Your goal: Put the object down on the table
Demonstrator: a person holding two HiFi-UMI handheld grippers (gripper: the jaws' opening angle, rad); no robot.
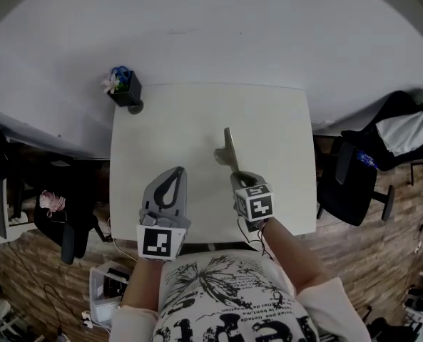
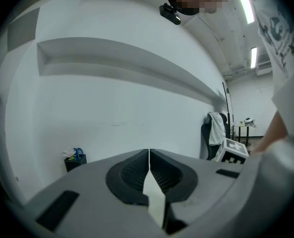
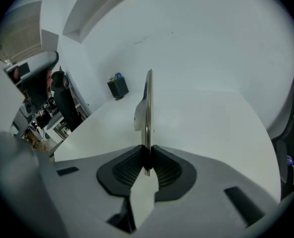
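My right gripper (image 1: 241,179) is shut on a thin flat metal object (image 1: 230,150), gripping its near end. The object points away from me over the middle of the white table (image 1: 190,116). In the right gripper view the metal object (image 3: 147,108) shows edge-on, rising straight out of the right gripper (image 3: 147,155), with a pale lobe on its left side. I cannot tell whether its far end touches the tabletop. The left gripper (image 1: 174,173) hovers over the table's near left part, shut and empty. In its own view the left gripper (image 2: 149,155) points up at the white wall.
A small black pot (image 1: 127,89) with blue and pink items stands at the table's far left corner, and the pot (image 3: 118,87) also shows in the right gripper view. A black office chair (image 1: 347,184) stands right of the table. Clutter lies on the floor at left.
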